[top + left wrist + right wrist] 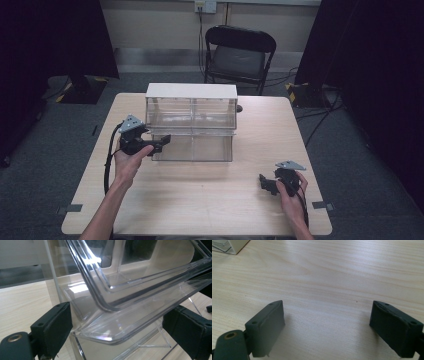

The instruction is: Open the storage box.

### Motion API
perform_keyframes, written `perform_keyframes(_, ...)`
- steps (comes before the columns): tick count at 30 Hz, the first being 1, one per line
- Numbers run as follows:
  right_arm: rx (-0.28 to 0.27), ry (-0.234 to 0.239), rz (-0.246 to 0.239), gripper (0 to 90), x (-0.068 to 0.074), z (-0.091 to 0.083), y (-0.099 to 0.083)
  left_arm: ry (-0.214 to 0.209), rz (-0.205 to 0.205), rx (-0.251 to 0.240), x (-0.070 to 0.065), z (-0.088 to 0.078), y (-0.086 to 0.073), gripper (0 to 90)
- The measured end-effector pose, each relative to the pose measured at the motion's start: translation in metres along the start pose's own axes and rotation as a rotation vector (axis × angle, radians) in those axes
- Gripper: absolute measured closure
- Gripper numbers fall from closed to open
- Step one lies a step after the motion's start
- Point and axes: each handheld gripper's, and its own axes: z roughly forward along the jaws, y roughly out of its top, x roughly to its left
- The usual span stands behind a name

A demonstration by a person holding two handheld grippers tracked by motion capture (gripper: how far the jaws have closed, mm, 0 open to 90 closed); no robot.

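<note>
Two grippers apart. Left gripper [162,143] at left corner of pulled-out clear drawer [192,148] of organizer box [191,107], jaws spread, drawer edge between, likely just let go. Right gripper [263,183] idle on table [210,200], jaws spread, holding nothing.

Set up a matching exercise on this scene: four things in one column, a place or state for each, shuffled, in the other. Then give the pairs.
1. left gripper
2. right gripper
3. clear drawer unit
4. folding chair

a. on the floor beyond the table
b. jaws open over bare tabletop
c. mid-table, lower drawer pulled out
d. jaws open around the clear drawer's corner

Pairs: 1-d, 2-b, 3-c, 4-a
</note>
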Motion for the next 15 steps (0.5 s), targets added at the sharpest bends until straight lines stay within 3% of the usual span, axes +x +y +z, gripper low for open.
perform_keyframes(15,0.000,0.000,0.000,11.8,0.0000,0.0000,0.0000,-0.009,-0.006,-0.006,0.0009,0.0001,-0.0010,9.1)
